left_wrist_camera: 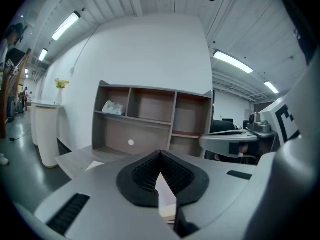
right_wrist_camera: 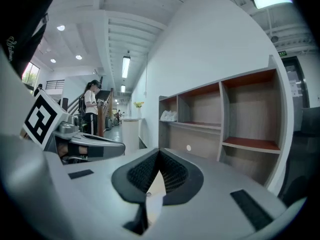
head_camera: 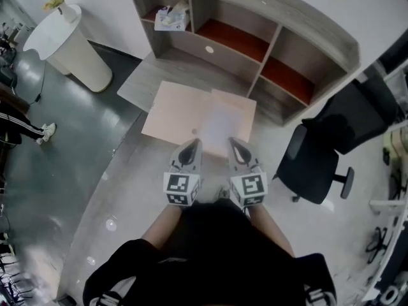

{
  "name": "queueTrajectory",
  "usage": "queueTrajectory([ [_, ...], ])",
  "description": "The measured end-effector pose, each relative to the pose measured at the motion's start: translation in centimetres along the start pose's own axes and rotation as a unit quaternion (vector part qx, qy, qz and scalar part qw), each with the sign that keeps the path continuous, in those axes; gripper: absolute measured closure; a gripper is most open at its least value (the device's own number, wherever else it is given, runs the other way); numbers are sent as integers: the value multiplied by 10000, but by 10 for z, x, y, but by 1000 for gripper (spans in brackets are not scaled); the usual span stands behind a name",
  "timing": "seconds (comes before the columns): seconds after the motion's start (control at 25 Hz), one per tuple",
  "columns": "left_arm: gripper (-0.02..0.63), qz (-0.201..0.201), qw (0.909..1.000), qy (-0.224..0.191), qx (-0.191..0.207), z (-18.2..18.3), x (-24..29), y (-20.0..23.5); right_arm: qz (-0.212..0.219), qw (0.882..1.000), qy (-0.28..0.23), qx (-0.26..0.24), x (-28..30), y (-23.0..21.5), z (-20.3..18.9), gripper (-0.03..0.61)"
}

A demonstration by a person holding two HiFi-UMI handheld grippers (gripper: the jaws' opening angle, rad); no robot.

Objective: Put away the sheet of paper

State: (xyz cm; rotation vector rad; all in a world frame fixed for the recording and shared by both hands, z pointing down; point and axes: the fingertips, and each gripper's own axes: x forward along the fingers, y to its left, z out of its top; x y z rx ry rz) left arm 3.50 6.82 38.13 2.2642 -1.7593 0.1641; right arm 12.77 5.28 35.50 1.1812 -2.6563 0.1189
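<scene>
Left gripper and right gripper hover pinched shut, empty; the sheet of paper looks light and floppy, best pinched at its near edge.

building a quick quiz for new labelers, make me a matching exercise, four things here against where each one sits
1 sheet of paper
2 office chair
3 white bag
4 white pedestal

a leftmost compartment of the shelf unit
b floor, left of the desk
c on the tan boards on the desk
d floor, right of the desk

Pairs: 1-c, 2-d, 3-a, 4-b
</scene>
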Motion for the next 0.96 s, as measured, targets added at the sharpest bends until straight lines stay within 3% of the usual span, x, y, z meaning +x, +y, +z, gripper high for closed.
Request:
queueTrajectory([
  [0.44,569,24,9999,54,147,1,-1,-13,459,9989,5,19,1,14,-3,561],
  [0.96,569,-66,9993,271,246,-12,-15,-20,351,9991,191,105,-10,23,-17,561],
])
